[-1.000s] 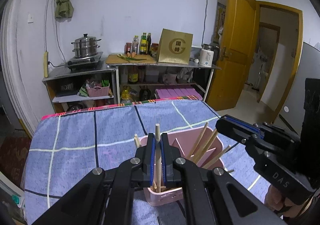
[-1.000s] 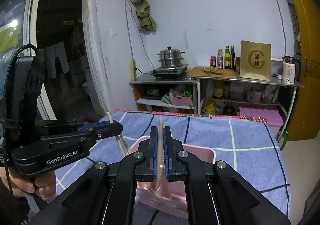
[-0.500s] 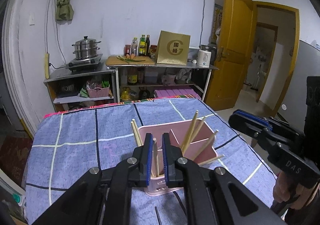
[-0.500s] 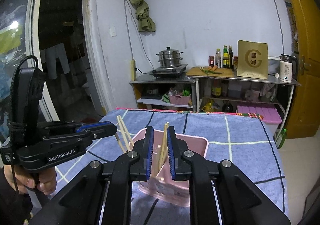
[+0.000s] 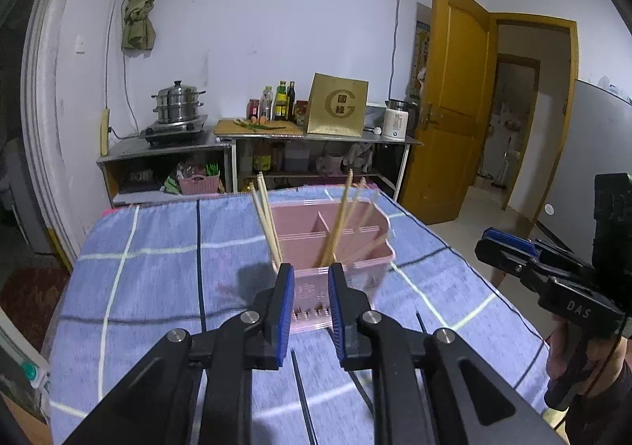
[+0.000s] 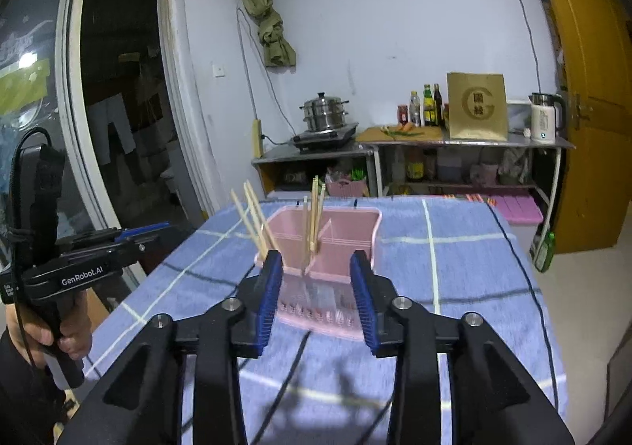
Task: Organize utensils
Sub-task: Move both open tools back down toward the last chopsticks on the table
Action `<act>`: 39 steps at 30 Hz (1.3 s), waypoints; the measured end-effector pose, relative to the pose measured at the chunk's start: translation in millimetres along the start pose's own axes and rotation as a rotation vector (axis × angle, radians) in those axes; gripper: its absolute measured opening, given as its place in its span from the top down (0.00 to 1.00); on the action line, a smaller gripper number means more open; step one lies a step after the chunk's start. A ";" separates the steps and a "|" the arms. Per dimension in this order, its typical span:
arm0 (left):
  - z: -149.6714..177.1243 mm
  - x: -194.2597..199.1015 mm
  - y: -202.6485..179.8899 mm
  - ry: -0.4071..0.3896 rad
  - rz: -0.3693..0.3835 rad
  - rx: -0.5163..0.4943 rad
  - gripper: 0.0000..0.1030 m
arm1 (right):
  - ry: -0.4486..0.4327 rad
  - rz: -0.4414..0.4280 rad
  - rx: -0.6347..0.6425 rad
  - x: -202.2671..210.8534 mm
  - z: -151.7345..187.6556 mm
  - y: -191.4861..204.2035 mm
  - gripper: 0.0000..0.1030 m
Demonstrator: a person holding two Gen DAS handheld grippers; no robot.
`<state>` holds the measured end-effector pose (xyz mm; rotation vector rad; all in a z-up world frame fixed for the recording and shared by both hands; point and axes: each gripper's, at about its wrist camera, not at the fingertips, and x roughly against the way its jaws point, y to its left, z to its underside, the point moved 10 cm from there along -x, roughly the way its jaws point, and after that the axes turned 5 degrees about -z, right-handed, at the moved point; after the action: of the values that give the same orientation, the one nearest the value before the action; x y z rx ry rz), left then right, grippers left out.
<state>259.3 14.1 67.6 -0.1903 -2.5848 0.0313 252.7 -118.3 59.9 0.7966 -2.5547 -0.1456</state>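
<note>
Your left tongs and right tongs are black with blue pads. The utensil holder before you is pale pink, its chopsticks light tan. The desk cloth is blue, checked with white and dark lines. Beyond, the door is ochre yellow.

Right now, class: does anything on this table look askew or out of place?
Only slightly: the chopsticks in the pink holder lean at different angles instead of standing upright together. Nothing looks spilled or damaged.
</note>
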 end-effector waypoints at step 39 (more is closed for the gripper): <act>136.2 -53.4 2.0 0.298 -0.038 0.011 0.83 | 0.264 0.134 -0.132 -11.9 126.1 -56.5 0.64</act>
<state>233.4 10.7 -76.4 -0.1312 -2.2901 0.0029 233.0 -162.7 -70.0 0.5533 -2.3124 -0.1539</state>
